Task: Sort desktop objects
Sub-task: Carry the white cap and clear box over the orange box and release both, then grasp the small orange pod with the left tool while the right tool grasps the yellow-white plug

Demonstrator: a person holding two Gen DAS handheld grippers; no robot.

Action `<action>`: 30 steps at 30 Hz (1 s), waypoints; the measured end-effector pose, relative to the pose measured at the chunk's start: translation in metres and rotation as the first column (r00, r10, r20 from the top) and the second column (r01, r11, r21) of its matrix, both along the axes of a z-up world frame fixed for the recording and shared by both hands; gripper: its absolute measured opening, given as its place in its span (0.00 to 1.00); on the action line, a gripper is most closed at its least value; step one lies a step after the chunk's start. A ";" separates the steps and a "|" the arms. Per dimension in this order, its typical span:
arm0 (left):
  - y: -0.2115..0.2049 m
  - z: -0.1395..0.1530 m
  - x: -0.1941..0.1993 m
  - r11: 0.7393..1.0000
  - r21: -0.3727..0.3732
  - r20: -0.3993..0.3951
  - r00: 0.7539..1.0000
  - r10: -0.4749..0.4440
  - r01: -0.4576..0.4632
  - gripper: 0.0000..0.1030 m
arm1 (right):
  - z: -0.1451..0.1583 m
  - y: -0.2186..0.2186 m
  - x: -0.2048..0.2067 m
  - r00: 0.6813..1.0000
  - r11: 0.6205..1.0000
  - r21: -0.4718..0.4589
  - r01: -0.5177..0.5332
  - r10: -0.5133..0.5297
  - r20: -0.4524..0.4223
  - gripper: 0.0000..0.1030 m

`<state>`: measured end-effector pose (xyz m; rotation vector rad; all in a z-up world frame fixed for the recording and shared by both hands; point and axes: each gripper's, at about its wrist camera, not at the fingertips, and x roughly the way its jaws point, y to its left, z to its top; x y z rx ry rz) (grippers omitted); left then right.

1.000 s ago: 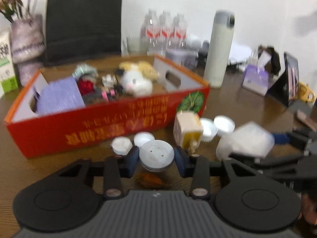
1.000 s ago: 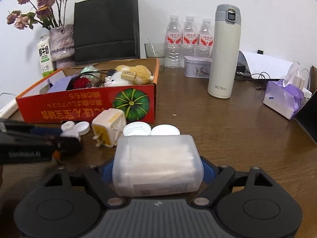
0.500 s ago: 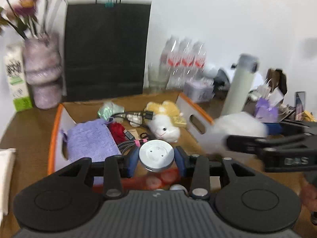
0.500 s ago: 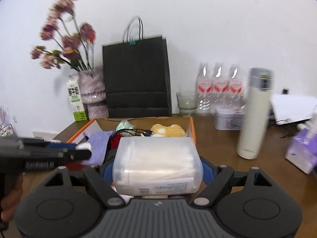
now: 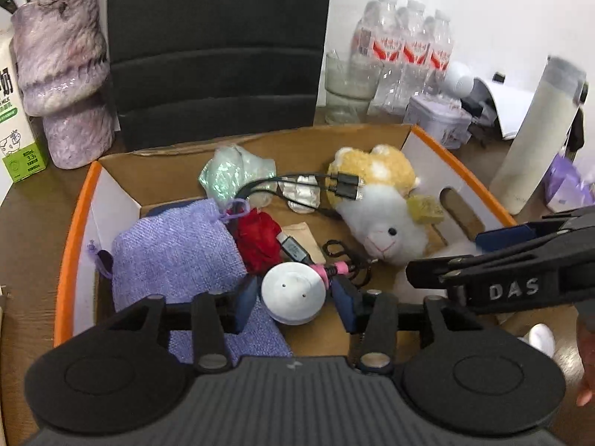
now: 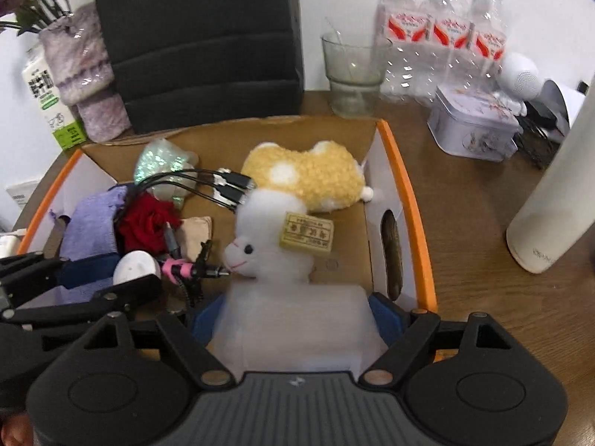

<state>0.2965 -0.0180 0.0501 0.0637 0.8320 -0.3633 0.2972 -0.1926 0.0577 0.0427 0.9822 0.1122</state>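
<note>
Left gripper [image 5: 293, 295]: its two blue pads look a little apart from the white round disc [image 5: 293, 293] that sits between them, but I cannot tell for sure if the pads press it or have let it go. One second ago this gripper held the disc low above the table, in front of the red side of the box; now it hangs over the inside of the cardboard box [image 5: 76, 230], above the purple pouch [image 5: 174, 249] and near the pink cable plug [image 5: 333, 269].

Box content: the red fabric rose [image 5: 258, 239], the black cables [image 5: 297, 182] and the plush toy [image 5: 383, 223] lie inside, in a loose pile.

Right gripper [image 6: 297, 319]: clamped on the translucent plastic box [image 6: 297, 329], which fills the gap between the blue pads. One second ago it was over the bare table, near the bottle caps; now it is over the right front corner of the cardboard box, just in front of the plush toy's head.

Change: both tools went from the table to above the cardboard box, each one with its thing.

Meaning for the task: I judge the carrying part is finished and the release comes next. The free floor of the box is small, so the plastic box may land partly on the plush toy.
</note>
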 end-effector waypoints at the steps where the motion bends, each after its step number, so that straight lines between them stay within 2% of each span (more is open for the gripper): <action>1: 0.002 0.003 -0.002 1.000 -0.009 0.005 1.000 -0.005 0.005 0.50 | 0.005 -0.002 0.000 1.000 1.000 0.017 -0.004 0.004 0.010 0.80; 3: 0.002 0.009 -0.005 1.000 -0.016 0.013 1.000 -0.013 0.013 0.59 | 0.018 -0.006 -0.005 0.999 0.999 0.053 -0.007 0.005 0.038 0.81; 10: 0.012 0.035 -0.031 0.999 -0.051 0.061 0.998 0.008 -0.004 0.64 | 0.048 -0.022 -0.031 0.990 0.997 0.074 -0.015 0.004 0.140 0.83; 14: 0.021 0.049 -0.061 0.997 -0.051 0.118 0.991 0.066 -0.060 0.74 | 0.051 -0.030 -0.061 0.983 0.996 0.088 -0.023 0.006 0.183 0.84; 16: 0.022 0.052 -0.084 0.994 -0.017 0.162 0.981 0.105 -0.103 0.76 | 0.051 -0.032 -0.080 0.978 0.995 0.099 -0.029 0.008 0.209 0.84; 18: 0.024 0.052 -0.110 0.991 -0.023 0.209 0.969 0.133 -0.131 0.83 | 0.046 -0.031 -0.102 0.971 0.994 0.102 -0.036 0.011 0.240 0.84; 20: 0.030 0.047 -0.140 0.989 -0.061 0.247 0.958 0.146 -0.135 0.91 | 0.037 -0.029 -0.127 0.961 0.994 0.100 -0.050 0.021 0.274 0.85; 23: 0.035 0.029 -0.180 0.986 -0.096 0.260 0.953 0.154 -0.133 0.93 | 0.015 -0.022 -0.169 0.952 0.993 0.073 -0.092 0.066 0.299 0.85; 27: 0.032 -0.003 -0.220 0.988 -0.080 0.246 0.958 0.145 -0.129 0.94 | -0.020 -0.014 -0.212 0.954 0.992 0.054 -0.117 0.097 0.285 0.85; 30: 0.031 -0.022 -0.242 0.987 -0.067 0.228 0.961 0.155 -0.144 0.94 | -0.034 -0.011 -0.234 0.952 0.992 0.004 -0.127 0.121 0.280 0.85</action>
